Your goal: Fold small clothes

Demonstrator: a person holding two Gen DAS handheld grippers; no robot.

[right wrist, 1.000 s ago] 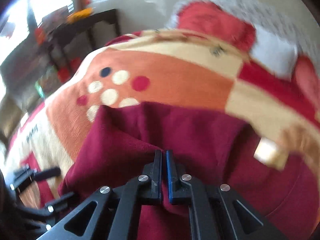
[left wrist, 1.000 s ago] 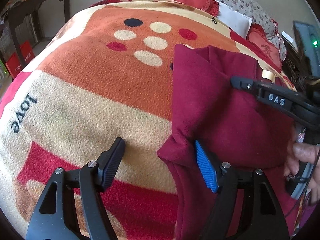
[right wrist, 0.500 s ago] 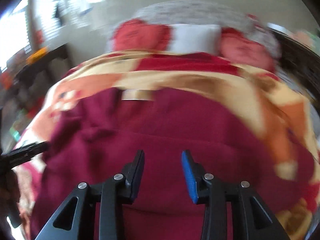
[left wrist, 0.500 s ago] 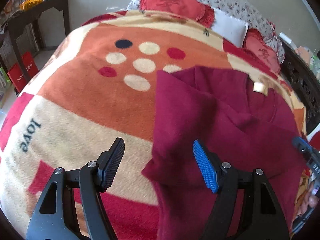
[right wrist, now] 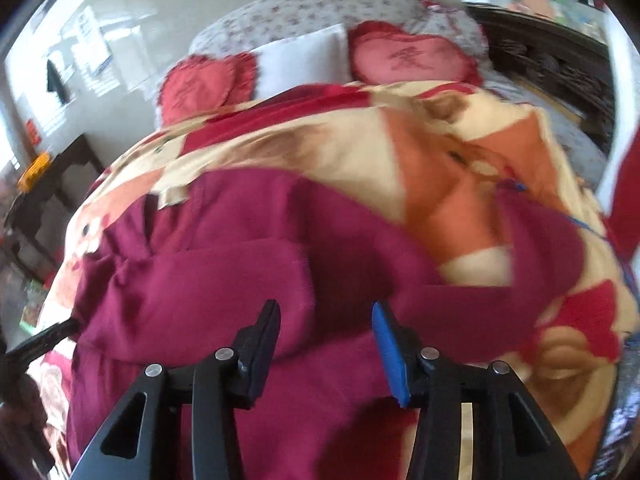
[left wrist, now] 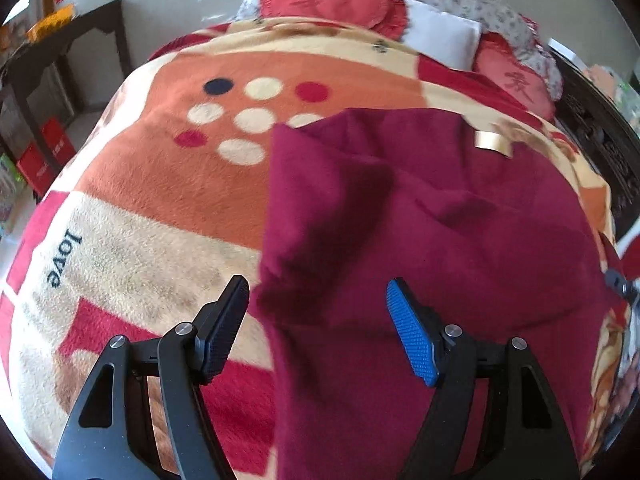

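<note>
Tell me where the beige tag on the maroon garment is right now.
In the left wrist view the beige tag sits at the far right edge of the maroon garment, toward the pillows, on the patterned blanket.

Your maroon sweater (left wrist: 440, 240) fills the centre and right of the left wrist frame, lying flat on the patterned fleece blanket (left wrist: 160, 200). Its left side is folded inward, leaving a straight vertical edge, with creases running diagonally across the middle. A cream neck label (left wrist: 493, 143) sits at upper right. In the blurred right wrist frame, the sweater (right wrist: 240, 280) spans the lower half, one sleeve (right wrist: 540, 248) curving toward the right edge.
</note>
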